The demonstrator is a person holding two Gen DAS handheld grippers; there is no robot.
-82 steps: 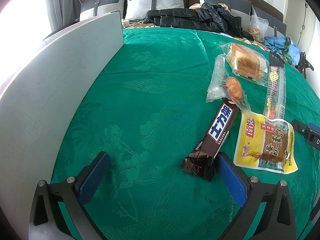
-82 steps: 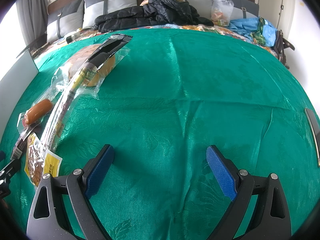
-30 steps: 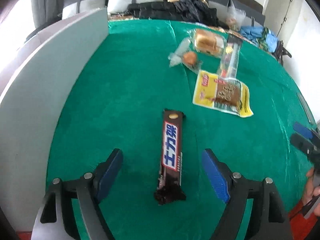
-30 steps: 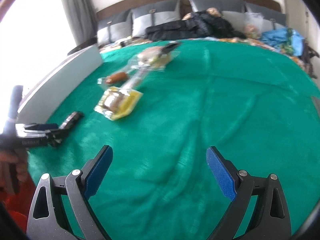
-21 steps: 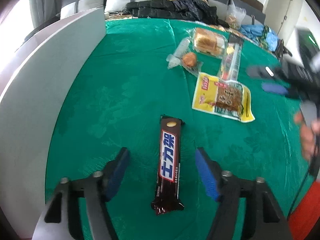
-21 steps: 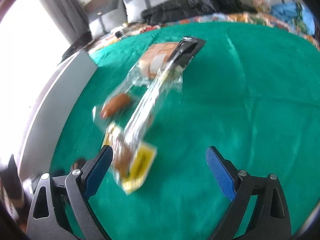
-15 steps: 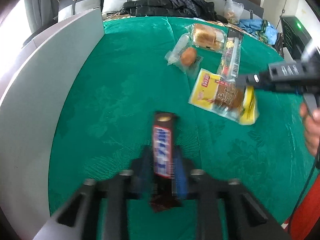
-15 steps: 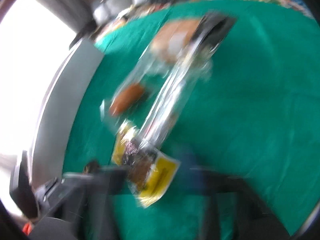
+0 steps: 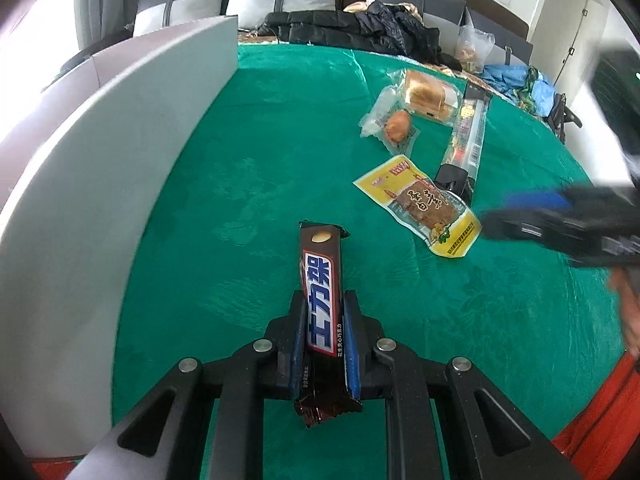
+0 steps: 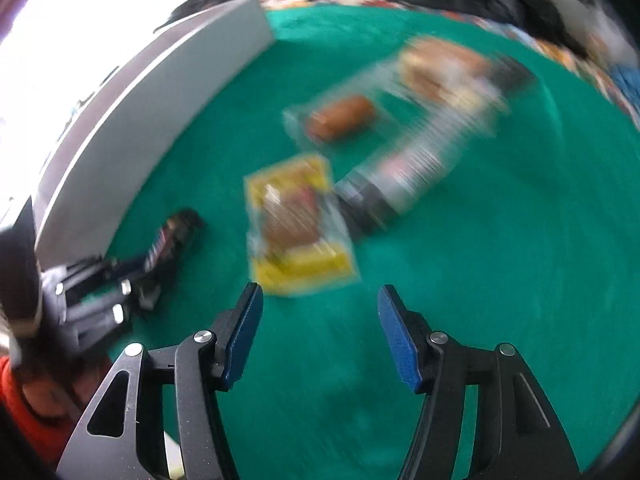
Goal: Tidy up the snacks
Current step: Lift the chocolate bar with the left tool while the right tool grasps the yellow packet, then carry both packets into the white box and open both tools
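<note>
You are working over a green cloth [image 9: 280, 168] that is covering the whole surface, with a grey panel [image 9: 100, 184] standing upright along its edge at nine o'clock in the left wrist view.

At two o'clock on the cloth, a long clear-and-black pack [image 9: 466, 140] is lying lengthwise, its near end just beside a yellow snack packet [image 9: 420, 204]. Beyond them a wrapped bread slice [image 9: 430, 94] and a wrapped sausage [image 9: 396, 126] are lying close together at one o'clock.

Your left gripper [image 9: 324, 324] is clamping the brown chocolate bar [image 9: 322, 292] at six o'clock: both blue pads are pressing its sides near the lower half, the bar pointing toward twelve o'clock, its tail crimp sticking out behind the pads.

Your right gripper [image 10: 320, 320] is standing with its jaws apart and has just been opening them; nothing is lying between them. In its own blurred view the yellow snack packet [image 10: 298, 228] is sitting just beyond the fingertips at twelve o'clock, apart from the pads. The chocolate bar [image 10: 172, 236] is showing at nine o'clock there.
</note>
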